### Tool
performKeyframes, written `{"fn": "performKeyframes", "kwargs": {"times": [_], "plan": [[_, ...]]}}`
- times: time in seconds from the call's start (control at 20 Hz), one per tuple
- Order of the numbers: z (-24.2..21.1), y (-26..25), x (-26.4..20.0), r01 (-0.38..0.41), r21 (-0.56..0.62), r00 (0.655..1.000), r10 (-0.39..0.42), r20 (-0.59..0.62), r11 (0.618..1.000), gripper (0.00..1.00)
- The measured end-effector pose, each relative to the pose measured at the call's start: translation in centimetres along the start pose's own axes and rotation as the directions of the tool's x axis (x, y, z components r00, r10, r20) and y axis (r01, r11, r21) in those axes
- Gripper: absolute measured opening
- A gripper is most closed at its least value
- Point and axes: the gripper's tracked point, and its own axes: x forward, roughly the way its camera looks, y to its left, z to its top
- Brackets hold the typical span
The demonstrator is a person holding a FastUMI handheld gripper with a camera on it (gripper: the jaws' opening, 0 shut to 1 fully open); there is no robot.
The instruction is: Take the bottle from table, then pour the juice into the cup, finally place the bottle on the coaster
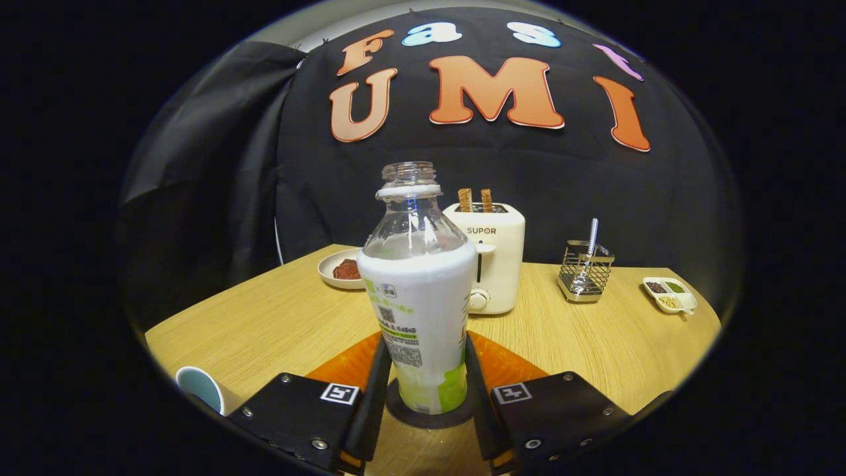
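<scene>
Bottle fills the claw's gap; open tabletop to either side.

The claw (423,396) has a finger on each side of the bottle (422,297), seemingly touching it. Straight beyond stands the toaster (492,261). The cup (201,389) sits close left; plate (338,269), utensil rack (584,274) and condiment dish (669,293) line the far edge, leaving bare tabletop (264,324) between.

We see bottle (419,311) clear at neck, white sleeve below, green patches near base. Coaster (350,365) orange with dark round centre. Cup (201,389) white outside, pale teal inside. Table (277,317) light wood grain. Toaster (494,254) cream, brown slices on top. We note white plate (334,271) holding dark red food. Caddy (585,274) metallic wire.
</scene>
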Motion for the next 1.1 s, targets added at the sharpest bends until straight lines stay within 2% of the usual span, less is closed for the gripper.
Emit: {"fn": "performKeyframes", "kwargs": {"times": [0.2,0.35,0.45,0.8,1.1], "plan": [[-0.5,0.4,-0.6,-0.047,0.052,0.998,0.049,-0.033,0.998,0.67],[1.3,0.1,-2.6,-0.057,0.069,0.998,0.058,-0.009,0.996,0.85],[3.5,0.1,-4.7,-0.070,0.065,0.997,0.068,0.042,0.995,0.92],[11.8,-0.9,-14.7,-0.042,0.017,0.977,0.038,0.209,0.999,0.96],[18.1,-2.4,-23.2,0.050,0.011,0.934,-0.051,0.352,0.999,0.97]]}}
